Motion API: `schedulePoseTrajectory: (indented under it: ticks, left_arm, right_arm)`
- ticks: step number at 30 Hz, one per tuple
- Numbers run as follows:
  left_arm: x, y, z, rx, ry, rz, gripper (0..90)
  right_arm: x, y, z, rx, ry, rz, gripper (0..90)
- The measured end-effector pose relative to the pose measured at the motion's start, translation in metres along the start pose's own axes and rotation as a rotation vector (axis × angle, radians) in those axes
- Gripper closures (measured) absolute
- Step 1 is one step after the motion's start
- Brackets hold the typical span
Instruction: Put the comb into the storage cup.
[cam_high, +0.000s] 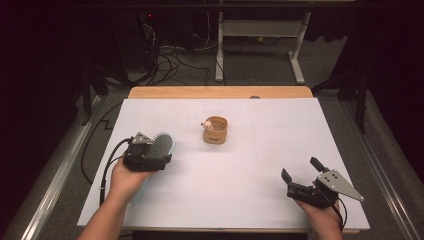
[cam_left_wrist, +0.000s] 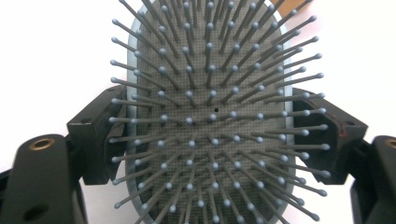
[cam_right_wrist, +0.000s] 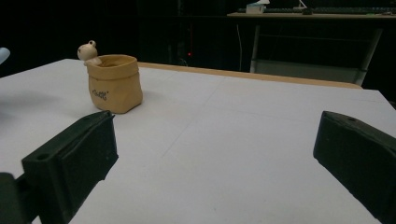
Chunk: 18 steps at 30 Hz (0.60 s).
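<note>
- The left gripper (cam_high: 150, 156) is clamped on the brush (cam_left_wrist: 210, 116), its jaws pressing the two long sides of the oval head near the tabletop's left edge.
- The right gripper (cam_high: 305, 181) hovers near the front right corner, jaws wide apart and empty.
- The pot (cam_high: 215, 129) stands upright at the middle of the tabletop, towards the far edge, well apart from both grippers.
- Risk: the brush rim looks smooth, curved plastic, so I judge it could twist or slip out of the jaws if tilted, with the handle's weight pulling it down.
- Risk: the pot looks light; a knock from the brush could tip it.
- Brush: pale blue rim, grey dotted cushion, thin ball-tipped bristles splaying outwards.
- Pot: tan, sack-shaped with a rolled lip, and a small cream figure on its rim.
- Tabletop: smooth white sheet over wood.
</note>
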<state>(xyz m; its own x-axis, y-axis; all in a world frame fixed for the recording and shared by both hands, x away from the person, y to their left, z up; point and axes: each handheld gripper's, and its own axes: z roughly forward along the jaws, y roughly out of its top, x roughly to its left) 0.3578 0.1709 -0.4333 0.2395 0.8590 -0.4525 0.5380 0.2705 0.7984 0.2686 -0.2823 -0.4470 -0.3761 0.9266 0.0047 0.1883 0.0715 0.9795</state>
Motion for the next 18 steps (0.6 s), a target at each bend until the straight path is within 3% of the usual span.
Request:
schedulePoseTrajectory:
  ticks: [18]
  left_arm:
    - [-0.003,0.005,-0.018,-0.168,-0.081,0.002,20.9]
  right_arm:
    - [0.0,0.0,0.0,-0.003,0.0,0.0,0.4]
